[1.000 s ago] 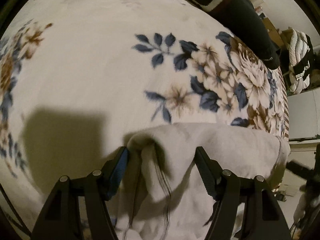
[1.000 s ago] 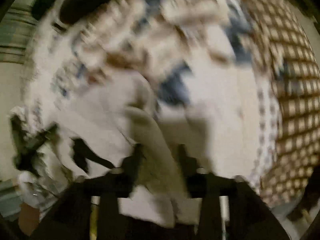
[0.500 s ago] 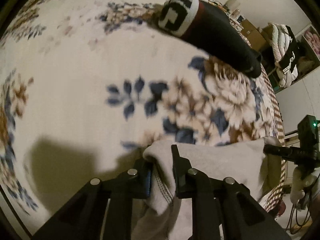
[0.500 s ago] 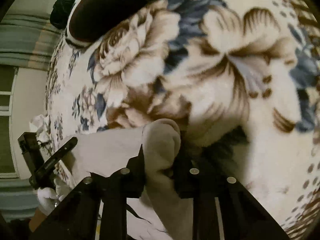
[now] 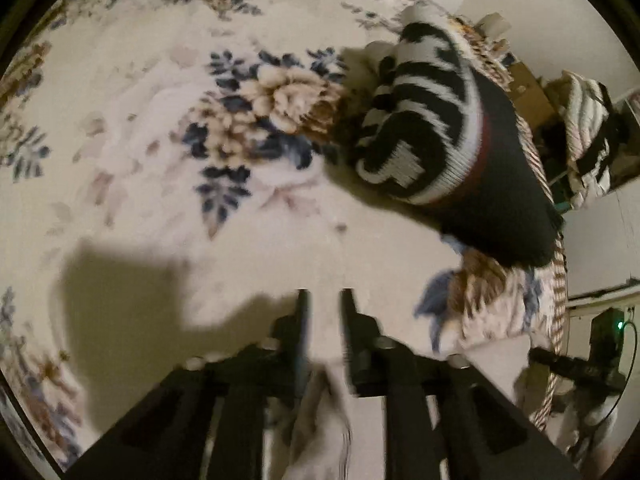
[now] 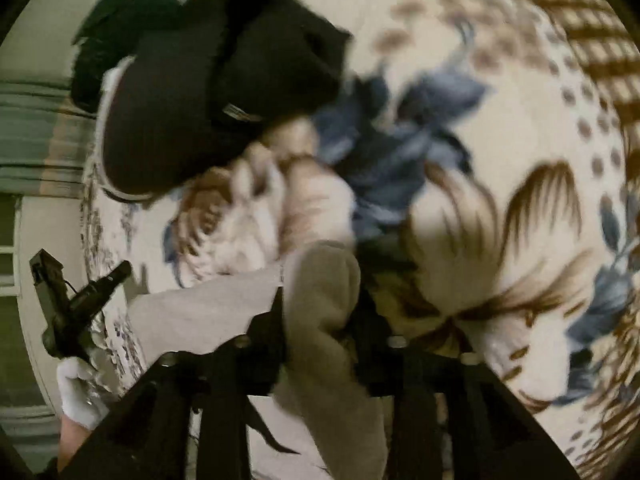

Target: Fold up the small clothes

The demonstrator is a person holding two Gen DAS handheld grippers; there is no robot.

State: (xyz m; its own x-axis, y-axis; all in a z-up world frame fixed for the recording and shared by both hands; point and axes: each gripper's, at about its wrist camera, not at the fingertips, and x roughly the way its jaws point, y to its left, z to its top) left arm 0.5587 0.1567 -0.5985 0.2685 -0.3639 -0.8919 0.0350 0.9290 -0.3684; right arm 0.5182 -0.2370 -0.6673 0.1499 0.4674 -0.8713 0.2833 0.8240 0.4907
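Both grippers have carried the soft, light grey garment (image 6: pixel 320 312) across the floral blanket (image 5: pixel 140 120) toward the black clothes (image 5: pixel 472 160); right gripper (image 6: pixel 320 304) pinches its bunched corner, left gripper (image 5: pixel 322 300) jaws, just reopened, stand narrowly parted, cloth drooping behind them; regrip edges.

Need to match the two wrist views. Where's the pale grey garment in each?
Left wrist: the pale grey garment is a narrow strip at bottom centre, blurred and mostly cut off by the frame edge.
Right wrist: the garment is a folded bunch just below centre, with a flat part spreading left.
Shared landmark: the black knit item with the white band, at upper right in the left view and upper left in the right view.
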